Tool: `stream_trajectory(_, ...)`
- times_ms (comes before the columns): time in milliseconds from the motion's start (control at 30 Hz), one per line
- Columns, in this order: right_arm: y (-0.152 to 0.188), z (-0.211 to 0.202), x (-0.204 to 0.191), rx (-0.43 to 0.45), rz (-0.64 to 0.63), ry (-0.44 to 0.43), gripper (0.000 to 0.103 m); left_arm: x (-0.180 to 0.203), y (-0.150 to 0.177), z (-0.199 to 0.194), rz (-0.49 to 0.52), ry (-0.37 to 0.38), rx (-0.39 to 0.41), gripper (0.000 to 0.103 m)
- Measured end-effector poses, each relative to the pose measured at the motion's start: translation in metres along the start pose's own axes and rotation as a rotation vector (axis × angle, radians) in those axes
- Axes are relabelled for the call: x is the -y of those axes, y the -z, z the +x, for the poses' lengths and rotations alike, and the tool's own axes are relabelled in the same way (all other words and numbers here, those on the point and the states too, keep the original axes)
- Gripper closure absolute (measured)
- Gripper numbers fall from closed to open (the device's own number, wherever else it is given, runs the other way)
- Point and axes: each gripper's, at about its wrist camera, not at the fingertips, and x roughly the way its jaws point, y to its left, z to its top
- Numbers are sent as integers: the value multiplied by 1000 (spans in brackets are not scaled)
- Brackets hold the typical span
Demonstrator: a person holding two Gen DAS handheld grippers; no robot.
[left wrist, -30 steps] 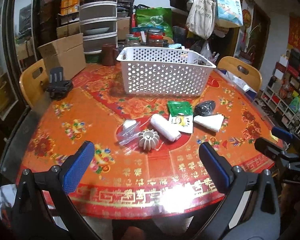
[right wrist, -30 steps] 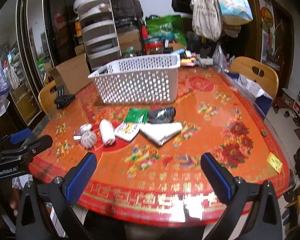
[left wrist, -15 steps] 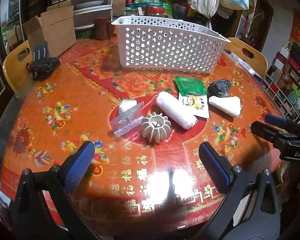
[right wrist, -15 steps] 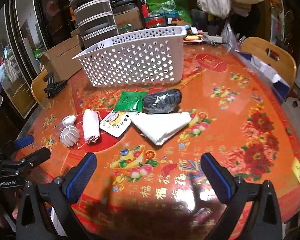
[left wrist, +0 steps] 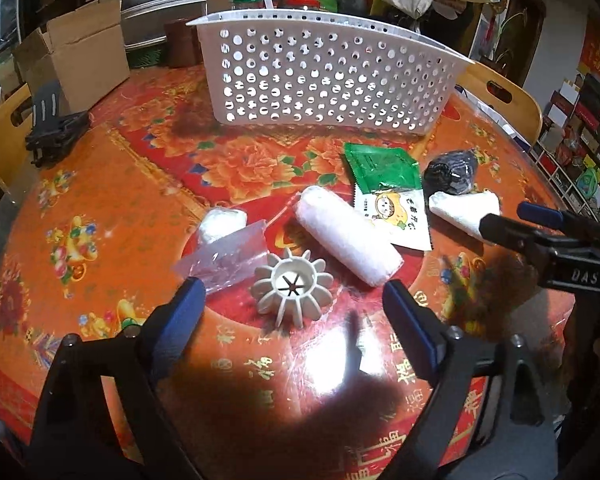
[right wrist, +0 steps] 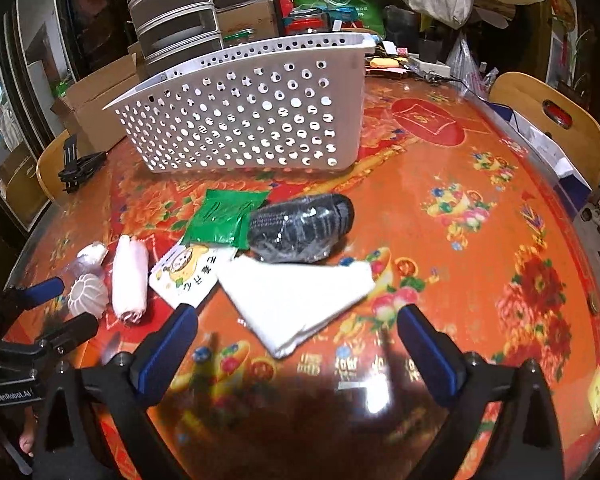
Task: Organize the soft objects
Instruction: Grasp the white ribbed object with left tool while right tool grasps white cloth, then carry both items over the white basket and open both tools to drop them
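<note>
Right gripper (right wrist: 296, 344) (jaws wide) hides the folded cloth's (right wrist: 296, 300) near tip.

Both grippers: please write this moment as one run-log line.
left gripper: open, above ribbed white plastic ring | right gripper: open, above folded white cloth | white perforated basket: contents unseen

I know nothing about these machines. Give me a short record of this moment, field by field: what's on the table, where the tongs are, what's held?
Surface: round red floral table
Container: white perforated basket, upright at the back; its inside is hidden
Loose items, in front of the basket: white towel roll, green packet, cartoon sachet, black bundle, folded white cloth, ribbed white plastic piece, clear bag
Left tongs: open, holding nothing, framing the ribbed piece
Right tongs: open, holding nothing, at the folded cloth
</note>
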Motion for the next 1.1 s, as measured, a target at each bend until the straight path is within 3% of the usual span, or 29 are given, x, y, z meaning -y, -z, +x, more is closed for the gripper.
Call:
stream_trajectory(400, -6, 26, -9, -49, -37, 13, 16, -3, 3, 9, -2, 23, -21, 42)
stream_trajectory(600, -3, 26, -14, -36, -74, 59, 33, -3, 6, 8, 9, 28, -16, 50)
stream_trajectory(733, 0, 22, -14, -32, -70, 54, 47, -1, 8, 5, 20, 33, -8, 62)
stream_trajectory(1100, 9, -10, -6, 19, -44, 28, 50, -1, 11, -8, 19, 28, 24, 63)
